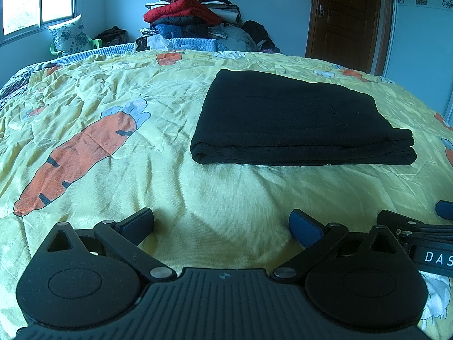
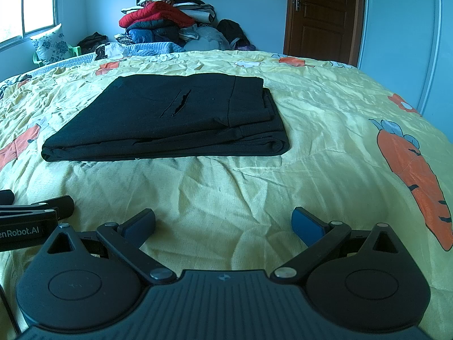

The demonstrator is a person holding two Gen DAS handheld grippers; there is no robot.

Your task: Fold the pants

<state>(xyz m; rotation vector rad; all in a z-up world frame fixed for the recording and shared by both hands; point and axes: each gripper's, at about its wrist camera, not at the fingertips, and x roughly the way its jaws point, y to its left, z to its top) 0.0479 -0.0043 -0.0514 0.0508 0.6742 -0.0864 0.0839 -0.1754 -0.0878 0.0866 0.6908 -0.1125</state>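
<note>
Black pants lie folded into a flat rectangle on the yellow carrot-print bedspread. In the right wrist view the same pants show a pocket slit on top and stacked layers along the right edge. My left gripper is open, low over the bedspread, well short of the pants' near edge, with nothing between its blue pads. My right gripper is open too, also short of the pants and holding nothing. Each gripper shows at the edge of the other's view, the right gripper beside the left one.
A tall pile of clothes and quilts stands beyond the bed's far edge. A wooden door is at the back right, a window at the back left, and a floral pillow on a green chair.
</note>
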